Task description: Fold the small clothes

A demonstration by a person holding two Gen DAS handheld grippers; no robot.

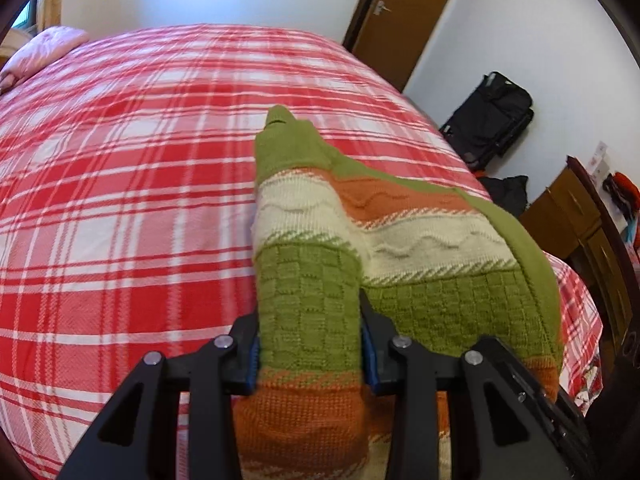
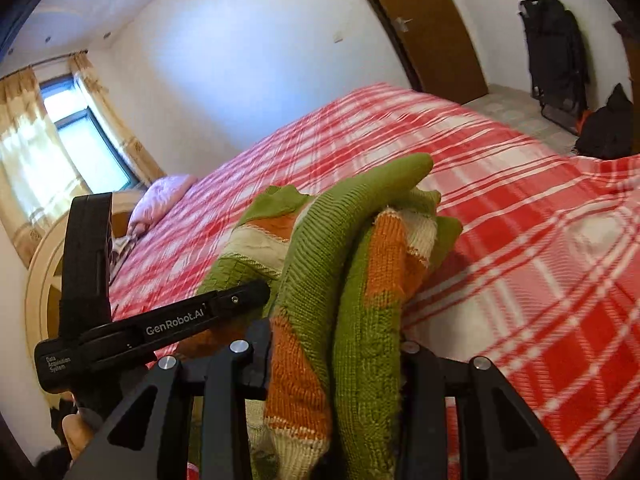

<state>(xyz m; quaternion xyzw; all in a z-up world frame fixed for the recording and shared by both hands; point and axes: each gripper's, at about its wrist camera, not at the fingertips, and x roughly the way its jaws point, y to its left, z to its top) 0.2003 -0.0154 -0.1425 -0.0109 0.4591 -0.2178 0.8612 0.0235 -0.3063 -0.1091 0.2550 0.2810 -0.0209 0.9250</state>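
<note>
A small knitted sweater in green, cream and orange bands is lifted over the red plaid bed. My left gripper is shut on a bunched green and orange part of it, and the rest drapes away to the right. In the right wrist view my right gripper is shut on a thick fold of the same sweater, whose green cuff points up over the bed. The black body of the left gripper lies across the left of that view, with a hand below it.
A pink pillow lies at the bed's far left by a cream headboard. A brown door and a black bag stand beyond the bed's far edge. Wooden furniture stands on the right. A curtained window is behind the headboard.
</note>
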